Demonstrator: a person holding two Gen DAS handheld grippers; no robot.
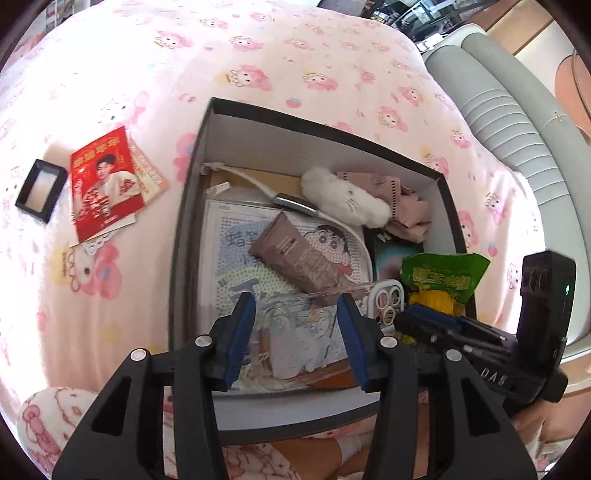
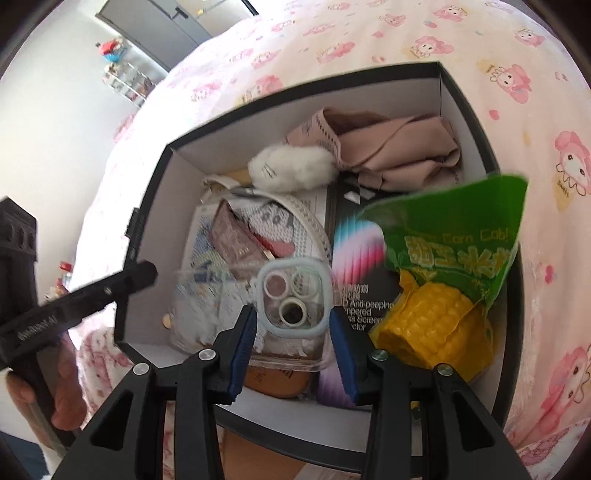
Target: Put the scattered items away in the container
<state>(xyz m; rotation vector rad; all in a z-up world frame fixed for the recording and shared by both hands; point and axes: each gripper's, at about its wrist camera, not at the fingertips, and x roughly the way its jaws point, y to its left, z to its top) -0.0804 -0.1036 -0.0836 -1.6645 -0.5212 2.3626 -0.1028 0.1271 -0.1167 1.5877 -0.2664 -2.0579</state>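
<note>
A black box (image 1: 184,206) with white inner walls (image 2: 155,206) sits on the pink bed. It holds a white plush (image 1: 343,195), pink cloth (image 2: 399,155), a brown pouch (image 1: 295,254), a clear phone case (image 2: 291,295) and a green corn packet (image 2: 450,266). My left gripper (image 1: 295,325) is open and empty above the box's near end. My right gripper (image 2: 293,339) is open and empty above the phone case, beside the corn packet. On the bed left of the box lie red cards (image 1: 107,184) and a small black frame (image 1: 40,190).
The pink cartoon-print bedspread (image 1: 295,66) surrounds the box. A grey padded bed edge (image 1: 509,122) runs along the right. A white wall and dark cabinet (image 2: 155,26) stand beyond the bed. The right gripper's body (image 1: 517,332) shows at the box's right side.
</note>
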